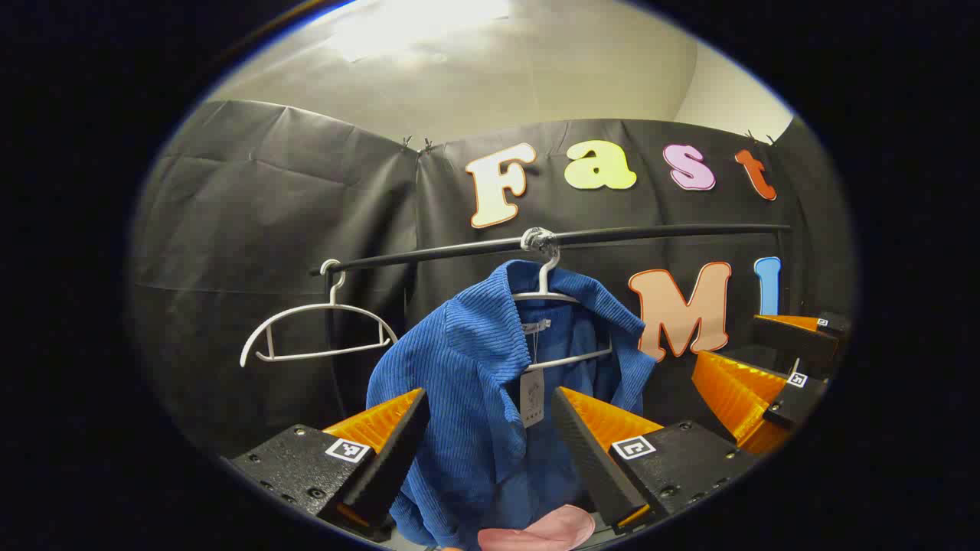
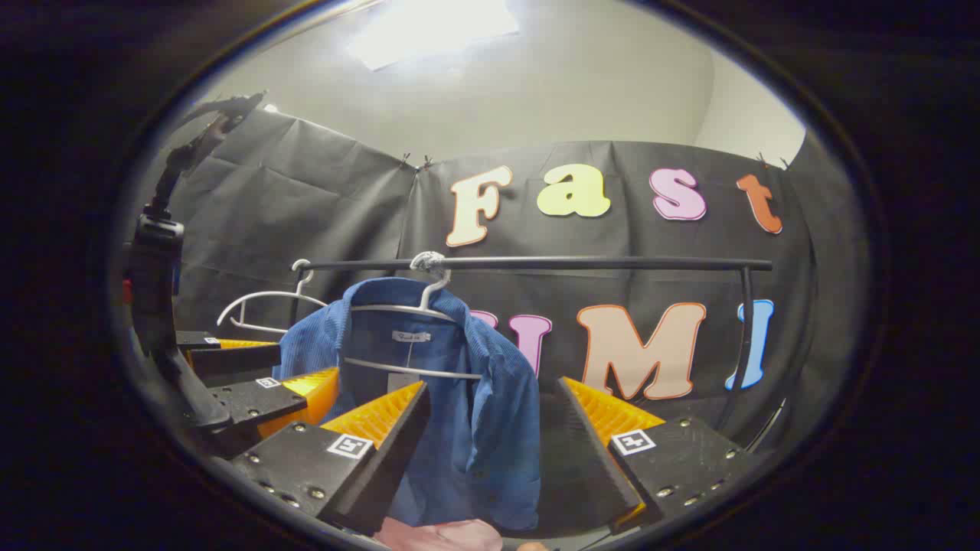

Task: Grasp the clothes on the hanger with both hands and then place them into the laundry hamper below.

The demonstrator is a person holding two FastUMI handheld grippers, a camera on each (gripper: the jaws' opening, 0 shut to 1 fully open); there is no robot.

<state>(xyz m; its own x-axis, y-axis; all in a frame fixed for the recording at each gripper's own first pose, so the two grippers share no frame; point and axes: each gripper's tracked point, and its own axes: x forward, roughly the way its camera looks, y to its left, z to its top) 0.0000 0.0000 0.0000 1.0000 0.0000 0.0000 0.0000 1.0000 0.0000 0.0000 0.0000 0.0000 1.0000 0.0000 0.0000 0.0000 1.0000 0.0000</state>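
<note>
A blue ribbed shirt hangs on a white hanger from a black rail. A paper tag dangles at its collar. My left gripper stands open in front of the shirt, its fingers apart on either side of the collar flap, not pressing it. In the right gripper view the same shirt hangs on its hanger, and my right gripper is open just before the shirt's right shoulder. The right gripper also shows at the right of the left gripper view. The left gripper appears at the left of the right gripper view.
An empty white hanger hangs at the rail's left end. A pink thing lies low beneath the shirt, its kind unclear. The rail's upright post stands at the right. A black stand with a device rises at the far left.
</note>
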